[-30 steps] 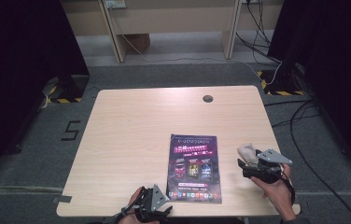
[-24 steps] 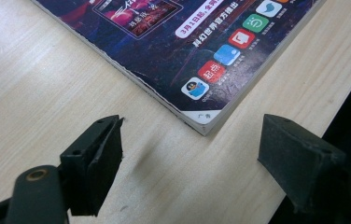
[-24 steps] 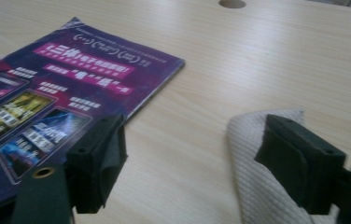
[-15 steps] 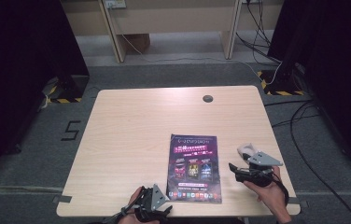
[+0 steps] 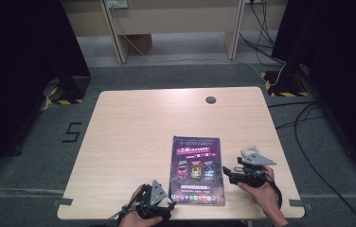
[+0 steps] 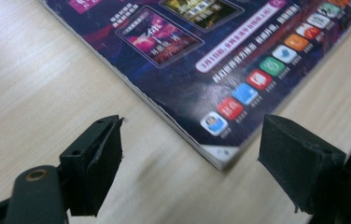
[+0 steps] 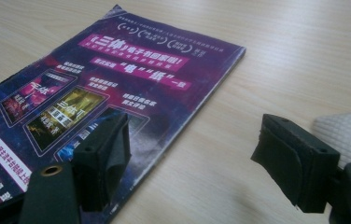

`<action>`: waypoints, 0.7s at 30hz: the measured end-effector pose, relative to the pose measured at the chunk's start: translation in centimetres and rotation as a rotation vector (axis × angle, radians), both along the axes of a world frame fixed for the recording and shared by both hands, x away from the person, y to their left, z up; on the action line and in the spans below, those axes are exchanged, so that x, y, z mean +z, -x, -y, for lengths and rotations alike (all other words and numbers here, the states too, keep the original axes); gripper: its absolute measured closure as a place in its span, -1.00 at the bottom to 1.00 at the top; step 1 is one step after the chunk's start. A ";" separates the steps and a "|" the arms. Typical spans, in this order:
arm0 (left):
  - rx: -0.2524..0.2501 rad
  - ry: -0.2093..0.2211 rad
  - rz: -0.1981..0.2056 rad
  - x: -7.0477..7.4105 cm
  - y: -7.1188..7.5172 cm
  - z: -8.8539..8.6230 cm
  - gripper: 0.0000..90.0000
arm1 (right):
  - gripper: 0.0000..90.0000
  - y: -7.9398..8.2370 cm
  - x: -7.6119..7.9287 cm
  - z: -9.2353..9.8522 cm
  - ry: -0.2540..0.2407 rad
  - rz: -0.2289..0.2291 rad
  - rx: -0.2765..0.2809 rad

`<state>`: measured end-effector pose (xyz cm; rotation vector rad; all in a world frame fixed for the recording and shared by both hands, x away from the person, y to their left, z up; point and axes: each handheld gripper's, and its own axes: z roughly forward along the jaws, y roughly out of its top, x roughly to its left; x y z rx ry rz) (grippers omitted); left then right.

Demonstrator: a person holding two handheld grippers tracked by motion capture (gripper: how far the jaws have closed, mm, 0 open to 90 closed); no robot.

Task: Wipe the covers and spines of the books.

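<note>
A purple magazine [image 5: 197,170] lies flat near the front edge of the wooden table [image 5: 143,132]. My left gripper [image 5: 169,204] sits at the magazine's near left corner. In the left gripper view that corner [image 6: 220,156] lies between the open jaws of the left gripper [image 6: 190,158], with no pad touching it. My right gripper [image 5: 228,172] is at the magazine's right edge. In the right gripper view the right gripper [image 7: 192,154] has one jaw over the cover [image 7: 131,88] and the other over bare wood. Its jaws have just been opening and press on nothing.
A round cable hole [image 5: 210,100] sits at the table's back right. A white textured cloth-like thing [image 7: 346,133] lies just right of my right gripper. Desk legs [image 5: 114,33] stand behind the table, and cables [image 5: 308,123] run over the floor at the right.
My right gripper has moved left, up to the magazine's right edge. The left gripper and the magazine have stayed where they were.
</note>
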<state>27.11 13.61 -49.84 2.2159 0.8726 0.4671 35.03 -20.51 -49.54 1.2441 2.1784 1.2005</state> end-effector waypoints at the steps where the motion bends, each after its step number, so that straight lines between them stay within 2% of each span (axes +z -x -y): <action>1: 0.008 0.005 -0.003 0.0 -0.3 0.1 -0.53 | -0.39 -0.2 -0.1 -0.3 0.002 -0.010 -0.005; 6: 0.033 0.041 -0.010 -0.1 -2.4 0.9 -0.53 | -0.31 -1.5 -0.2 -1.4 -0.006 -0.050 -0.018; 12: 0.063 0.064 -0.028 -0.2 -4.8 1.7 -0.54 | -0.21 -3.1 -0.5 -3.4 0.028 -0.085 -0.015; 15: 0.072 0.082 -0.055 -0.5 -5.5 1.9 -0.54 | -0.21 -3.9 -0.9 -3.9 0.035 -0.101 -0.034; 21: 0.089 0.098 -0.093 -0.9 -6.4 1.9 -0.54 | -0.20 -5.3 -1.2 -3.9 0.014 -0.132 -0.062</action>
